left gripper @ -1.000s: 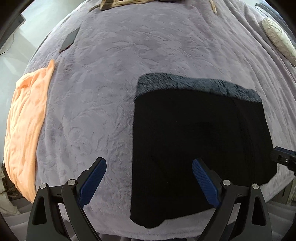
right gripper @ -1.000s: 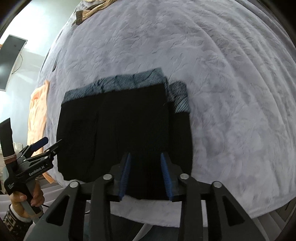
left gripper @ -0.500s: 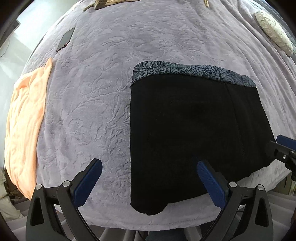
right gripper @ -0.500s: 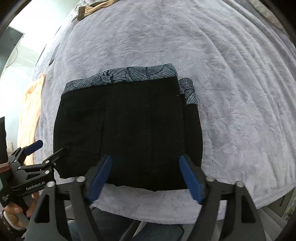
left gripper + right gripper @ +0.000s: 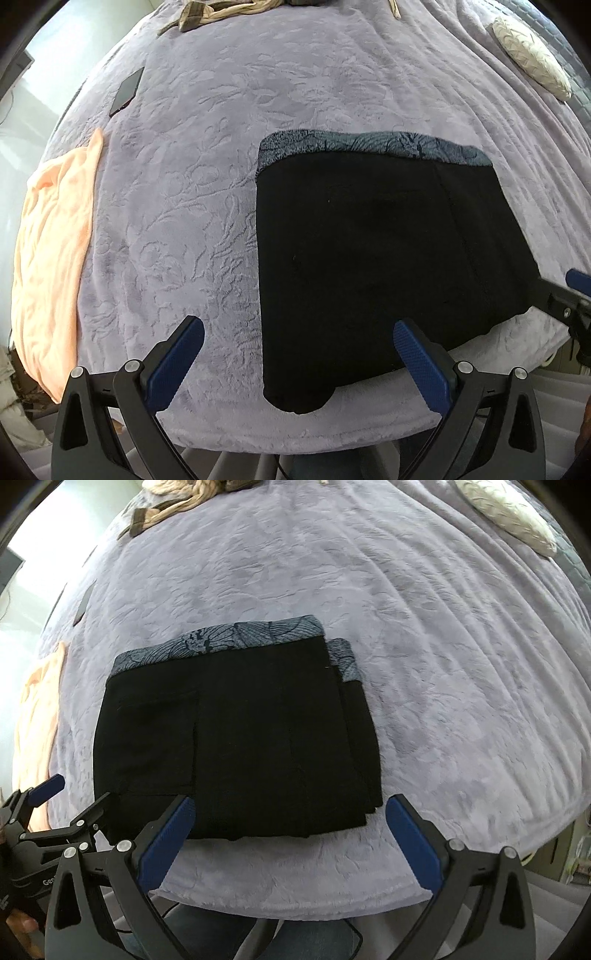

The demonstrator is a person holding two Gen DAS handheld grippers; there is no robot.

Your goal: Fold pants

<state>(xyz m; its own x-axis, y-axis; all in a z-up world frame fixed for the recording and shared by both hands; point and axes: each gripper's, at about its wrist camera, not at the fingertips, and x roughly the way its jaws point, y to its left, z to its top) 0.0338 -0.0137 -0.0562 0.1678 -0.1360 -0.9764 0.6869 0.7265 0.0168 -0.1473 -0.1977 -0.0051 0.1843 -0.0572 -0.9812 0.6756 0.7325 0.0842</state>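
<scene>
The black pants (image 5: 236, 738) lie folded into a flat rectangle (patterned grey waistband at the far edge) near the front edge of the bed (image 5: 443, 664). Both the left hand-held gripper (image 5: 299, 362) and the right hand-held gripper (image 5: 291, 838) hover spread wide, holding nothing.

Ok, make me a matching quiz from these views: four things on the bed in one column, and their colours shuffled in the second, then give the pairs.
Things:
1. folded pants
2. waistband
3. cloth at the bed's left edge
4. blanket

Colours:
A. lilac grey
B. peach orange
C. black
D. blue-grey with a leaf print

Pairs: 1-C, 2-D, 3-B, 4-A
</scene>
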